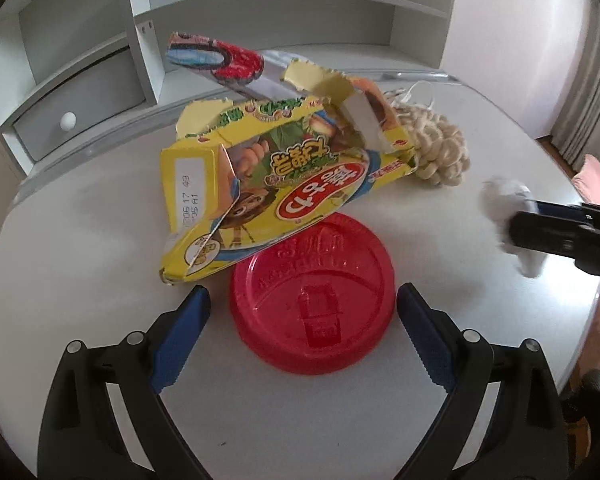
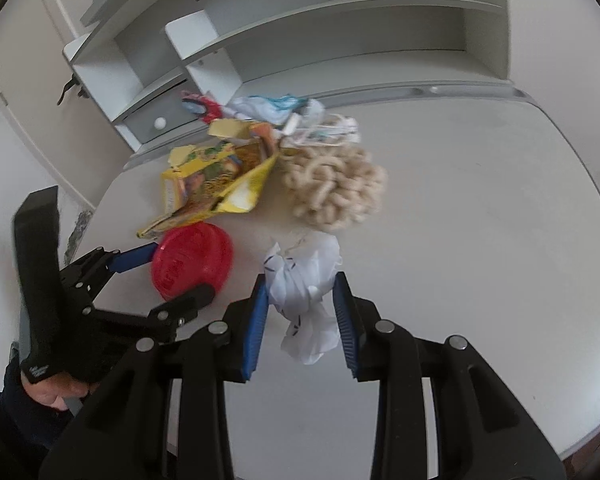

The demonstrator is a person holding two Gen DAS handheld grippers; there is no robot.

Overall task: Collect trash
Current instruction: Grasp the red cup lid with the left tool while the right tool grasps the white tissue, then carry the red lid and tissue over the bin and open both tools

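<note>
Blue-padded fingers of the left gripper [image 1: 303, 300] stand wide apart on either side of a red plastic lid [image 1: 312, 292], which lies flat on the white table [image 1: 80, 240]; neither pad presses on it. Just behind the lid, and overlapping its far edge, sits a torn yellow snack box [image 1: 268, 184], with a cream knitted bundle [image 1: 436, 152] beside it on the right and a long wrapper with red print [image 1: 220, 60] poking up behind.

From the right wrist view, the right gripper [image 2: 300, 312] has its pads narrowed onto a crumpled white tissue [image 2: 304, 288], gripped between them at the near side of the table. The left view shows this only as a blurred white lump [image 1: 508, 220] at the end of a dark finger, so the hold reads clearly from the right camera alone.

Only the right camera shows a pile of white and blue plastic wrapping [image 2: 276, 110] behind the box (the box hides it from the left view), and the person's left hand [image 2: 56, 388] in a dark sleeve around the left gripper's handle. It also shows the left gripper [image 2: 182, 272] from the side, its fingers straddling the lid [image 2: 192, 260]. Both views show the grey shelf unit with a small drawer [image 1: 84, 108] at the back.
</note>
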